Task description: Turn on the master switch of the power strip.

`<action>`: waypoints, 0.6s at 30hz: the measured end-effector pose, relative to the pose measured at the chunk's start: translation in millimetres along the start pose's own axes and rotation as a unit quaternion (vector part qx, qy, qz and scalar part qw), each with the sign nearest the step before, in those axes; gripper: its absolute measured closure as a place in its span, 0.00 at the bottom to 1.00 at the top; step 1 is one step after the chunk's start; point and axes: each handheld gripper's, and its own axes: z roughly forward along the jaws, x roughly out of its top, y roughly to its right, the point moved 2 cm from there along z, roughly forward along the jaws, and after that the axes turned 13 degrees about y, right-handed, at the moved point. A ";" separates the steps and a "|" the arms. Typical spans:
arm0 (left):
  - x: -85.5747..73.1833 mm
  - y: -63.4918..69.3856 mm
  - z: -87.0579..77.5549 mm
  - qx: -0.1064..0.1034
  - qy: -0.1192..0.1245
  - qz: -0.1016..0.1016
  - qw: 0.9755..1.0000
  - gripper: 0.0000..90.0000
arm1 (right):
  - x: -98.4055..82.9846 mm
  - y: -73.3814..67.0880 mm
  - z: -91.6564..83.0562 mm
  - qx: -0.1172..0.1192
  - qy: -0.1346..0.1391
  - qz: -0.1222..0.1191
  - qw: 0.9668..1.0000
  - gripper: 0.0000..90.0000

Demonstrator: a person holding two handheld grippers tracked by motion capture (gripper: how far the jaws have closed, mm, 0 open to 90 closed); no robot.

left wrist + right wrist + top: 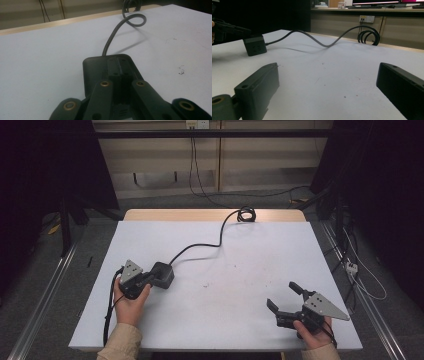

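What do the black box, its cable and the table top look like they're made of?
Box: likely matte black plastic, with moulded rounded corners, socket slots on one face and no shine. Cable: a rubbery or vinyl jacket, dull dark grey, holding soft curves and a coil. Table top: a smooth pale sheet, slightly scuffed, possibly laminate or a mat, over a wood-coloured board that shows at the far edge.

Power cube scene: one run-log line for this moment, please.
left tongs: shut, resting on power cube | right tongs: open, nothing between | cable: trails to table's far edge
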 end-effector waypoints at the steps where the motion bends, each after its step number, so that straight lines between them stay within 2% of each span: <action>1: 0.1 0.2 0.1 0.000 0.000 0.001 1.000 1.00 | -0.1 0.1 0.0 0.000 0.000 0.000 1.000 0.04; 14: 0.6 0.8 0.2 0.001 -0.002 0.007 1.000 1.00 | -0.2 0.1 0.2 0.000 0.000 0.001 1.000 0.04; 18: 0.5 1.0 0.5 0.001 0.000 0.002 1.000 1.00 | -0.4 0.3 0.3 0.000 -0.001 0.002 1.000 0.04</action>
